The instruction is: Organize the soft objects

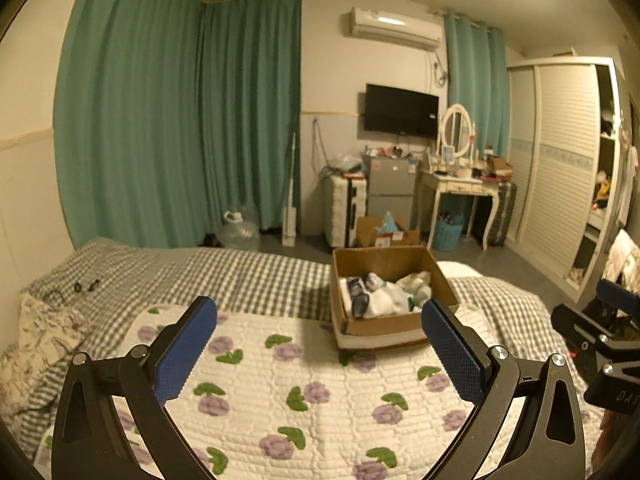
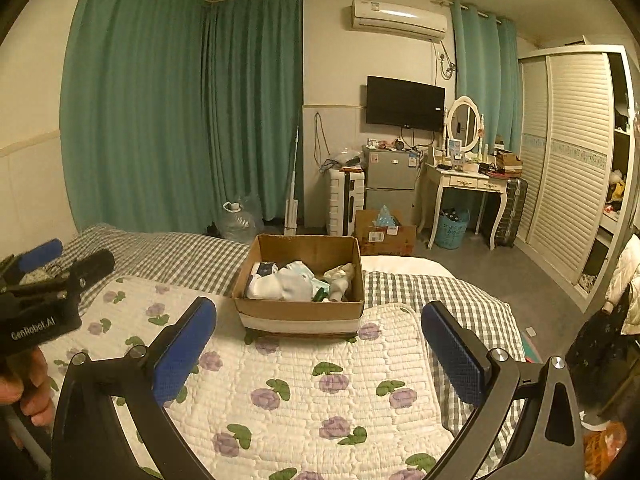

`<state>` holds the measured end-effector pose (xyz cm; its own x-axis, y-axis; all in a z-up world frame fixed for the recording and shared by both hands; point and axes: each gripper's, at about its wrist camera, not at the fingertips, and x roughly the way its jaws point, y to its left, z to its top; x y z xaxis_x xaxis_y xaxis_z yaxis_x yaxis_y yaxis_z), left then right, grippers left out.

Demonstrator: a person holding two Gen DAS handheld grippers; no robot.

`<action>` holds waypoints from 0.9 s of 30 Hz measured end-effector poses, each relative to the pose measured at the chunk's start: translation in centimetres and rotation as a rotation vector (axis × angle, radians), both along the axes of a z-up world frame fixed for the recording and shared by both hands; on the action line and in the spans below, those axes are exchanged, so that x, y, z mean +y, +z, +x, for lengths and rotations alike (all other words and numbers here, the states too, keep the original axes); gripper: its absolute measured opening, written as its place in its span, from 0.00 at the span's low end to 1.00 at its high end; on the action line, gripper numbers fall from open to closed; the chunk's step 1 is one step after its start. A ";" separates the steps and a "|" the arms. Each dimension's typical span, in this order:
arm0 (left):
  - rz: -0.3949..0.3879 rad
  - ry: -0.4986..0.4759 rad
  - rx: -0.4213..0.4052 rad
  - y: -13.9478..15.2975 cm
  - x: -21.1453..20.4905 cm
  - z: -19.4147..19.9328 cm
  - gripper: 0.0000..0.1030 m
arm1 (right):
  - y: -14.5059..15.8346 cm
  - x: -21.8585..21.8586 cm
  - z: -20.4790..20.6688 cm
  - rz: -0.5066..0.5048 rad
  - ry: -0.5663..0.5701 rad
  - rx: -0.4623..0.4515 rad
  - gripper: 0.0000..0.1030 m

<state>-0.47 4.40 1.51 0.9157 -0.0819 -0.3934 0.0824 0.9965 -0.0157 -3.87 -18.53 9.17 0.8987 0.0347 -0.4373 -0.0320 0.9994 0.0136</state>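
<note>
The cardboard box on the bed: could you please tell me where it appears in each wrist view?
Left wrist view: the cardboard box sits right of centre, on the flowered quilt.
Right wrist view: the cardboard box sits at centre.
Shared landmark: the television on the far wall.

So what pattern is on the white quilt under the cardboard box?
Purple flowers with green leaves on the white quilt, clearest in the right wrist view.

Teal curtains (image 1: 176, 120), wall TV (image 1: 401, 110), white wardrobe (image 1: 560, 160), vanity desk (image 1: 460, 188), grey floor (image 2: 480, 272).
</note>
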 end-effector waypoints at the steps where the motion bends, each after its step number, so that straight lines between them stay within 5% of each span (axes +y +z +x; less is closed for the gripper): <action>1: -0.004 -0.003 0.006 -0.1 0.0 0.1 1.00 | 0.0 0.0 0.1 0.001 0.001 0.001 1.00; 27: 0.014 -0.006 0.046 -0.3 0.1 0.5 1.00 | -1.9 0.5 1.5 0.016 -0.008 0.039 1.00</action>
<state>0.02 4.54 1.20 0.8960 -0.0814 -0.4366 0.0876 0.9961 -0.0059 -2.41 -18.05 7.27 0.8814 0.0347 -0.4711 -0.0231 0.9993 0.0305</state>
